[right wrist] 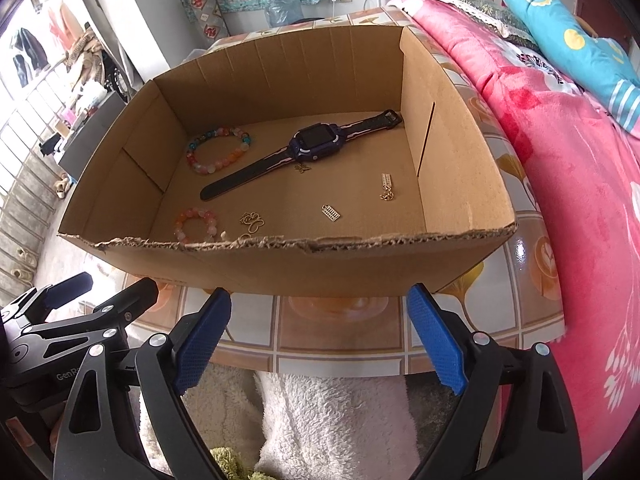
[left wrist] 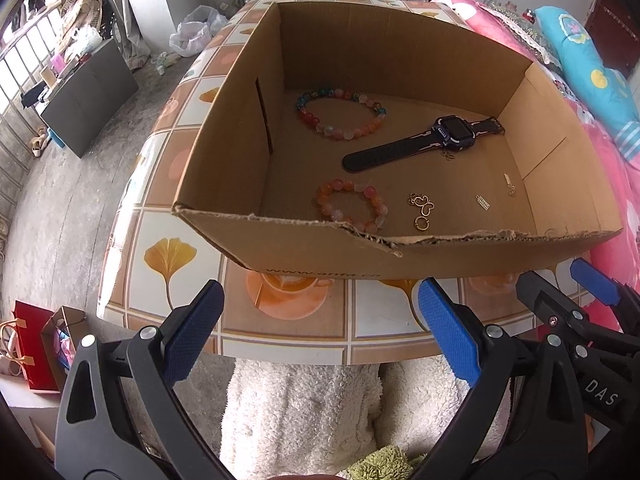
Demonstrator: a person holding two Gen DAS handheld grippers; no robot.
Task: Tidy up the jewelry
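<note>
An open cardboard box (left wrist: 320, 256) (right wrist: 304, 270) stands on the tiled table. Inside lie a multicoloured bead bracelet (left wrist: 340, 114) (right wrist: 218, 152), an orange-pink bead bracelet (left wrist: 352, 205) (right wrist: 197, 225), a black smartwatch (left wrist: 424, 142) (right wrist: 304, 152), a gold butterfly pendant (left wrist: 421, 212) (right wrist: 252, 221) and small gold charms (left wrist: 483, 202) (right wrist: 332, 213) (right wrist: 386, 188). My left gripper (left wrist: 320, 332) is open and empty, in front of the box over the table's near edge. My right gripper (right wrist: 320, 332) is open and empty, also in front of the box; it shows at the right in the left wrist view (left wrist: 560, 304).
The table (left wrist: 168, 256) (right wrist: 344, 340) has a tiled ginkgo and coffee-cup pattern. A pink quilt and blue pillow (right wrist: 560, 128) lie to the right. White fluffy cloth (left wrist: 304, 412) lies below the table edge. A red bag (left wrist: 34, 344) stands on the floor at left.
</note>
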